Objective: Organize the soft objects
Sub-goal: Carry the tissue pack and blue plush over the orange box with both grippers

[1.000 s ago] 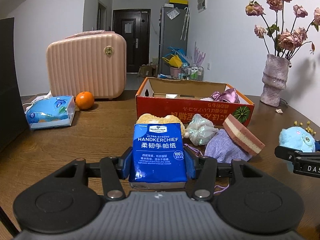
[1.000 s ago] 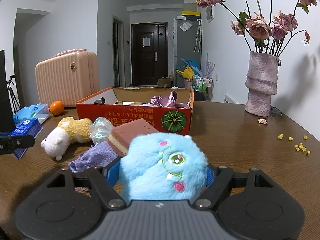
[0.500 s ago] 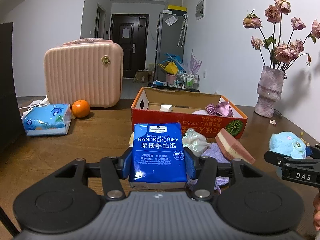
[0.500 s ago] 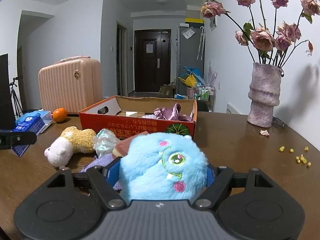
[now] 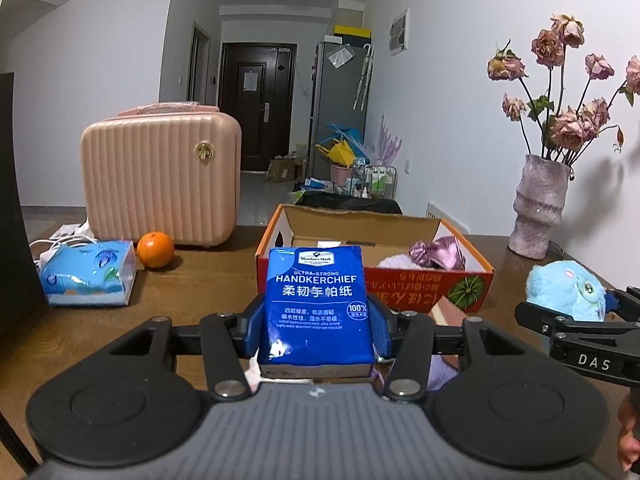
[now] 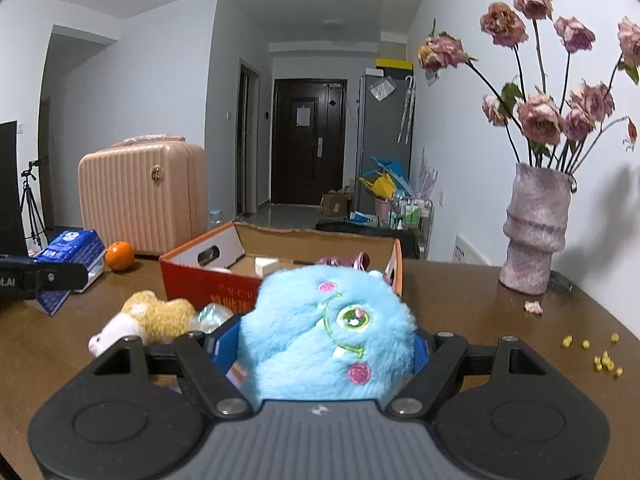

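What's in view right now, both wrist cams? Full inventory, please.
handkerchief pack: 1, blue, clamped in left gripper
plush toy: 1, light blue, clamped in right gripper
cardboard box: 1, orange-red, open, table centre
shiny fabric piece: 1, purple, inside the box
alpaca plush: 1, tan and white, lying in front of the box
suitcase: 1, pink, far left on the table
orange: 1, orange, beside the suitcase
tissue pack: 1, light blue, left of the orange
vase: 1, mauve, dried pink roses, right
table: 1, brown wood
left gripper: 1, black, blue pads
right gripper: 1, black, blue pads
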A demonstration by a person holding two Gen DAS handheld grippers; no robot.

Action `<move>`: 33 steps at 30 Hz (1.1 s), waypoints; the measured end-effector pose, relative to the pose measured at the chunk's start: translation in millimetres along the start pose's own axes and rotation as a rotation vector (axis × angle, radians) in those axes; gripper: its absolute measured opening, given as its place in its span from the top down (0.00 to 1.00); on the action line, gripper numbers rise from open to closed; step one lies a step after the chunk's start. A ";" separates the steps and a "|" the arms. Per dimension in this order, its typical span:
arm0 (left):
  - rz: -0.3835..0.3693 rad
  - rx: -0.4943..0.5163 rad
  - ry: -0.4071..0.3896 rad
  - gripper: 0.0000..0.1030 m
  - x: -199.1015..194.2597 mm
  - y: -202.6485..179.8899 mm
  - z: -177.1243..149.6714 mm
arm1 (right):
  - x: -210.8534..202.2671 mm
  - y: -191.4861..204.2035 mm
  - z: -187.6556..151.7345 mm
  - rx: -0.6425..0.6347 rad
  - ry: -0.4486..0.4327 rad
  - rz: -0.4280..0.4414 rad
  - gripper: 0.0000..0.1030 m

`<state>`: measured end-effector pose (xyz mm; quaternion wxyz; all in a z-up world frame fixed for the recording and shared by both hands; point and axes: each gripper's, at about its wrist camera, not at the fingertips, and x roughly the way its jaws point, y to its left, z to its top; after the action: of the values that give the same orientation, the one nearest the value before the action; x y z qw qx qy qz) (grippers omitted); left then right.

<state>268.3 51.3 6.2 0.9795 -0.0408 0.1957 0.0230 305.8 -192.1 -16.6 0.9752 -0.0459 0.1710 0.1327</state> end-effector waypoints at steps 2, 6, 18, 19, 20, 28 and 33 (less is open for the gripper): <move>0.000 -0.002 -0.006 0.49 3.6 -0.5 4.4 | 2.3 2.2 4.4 -0.006 -0.011 0.001 0.24; 0.000 -0.011 -0.012 0.49 11.6 -0.5 11.5 | 8.2 5.4 11.8 -0.015 -0.028 0.004 0.24; 0.008 -0.054 -0.028 0.49 43.2 4.2 33.2 | 43.4 6.6 28.6 -0.007 -0.050 0.018 0.24; 0.008 -0.056 -0.030 0.49 46.2 4.2 35.0 | 46.9 6.2 29.8 -0.007 -0.051 0.019 0.24; 0.007 -0.058 -0.032 0.49 49.7 4.0 37.0 | 49.7 6.0 30.8 -0.006 -0.052 0.019 0.24; 0.018 -0.073 -0.041 0.49 77.3 5.5 50.6 | 71.4 1.7 40.9 0.000 -0.067 0.026 0.24; 0.025 -0.080 -0.046 0.49 92.8 7.5 58.0 | 85.7 -3.2 47.9 0.007 -0.072 0.022 0.24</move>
<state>375.5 66.6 23.2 0.9810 -0.0769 0.1728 0.0440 399.7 -167.9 -1.2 0.9794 -0.0355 0.1365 0.1442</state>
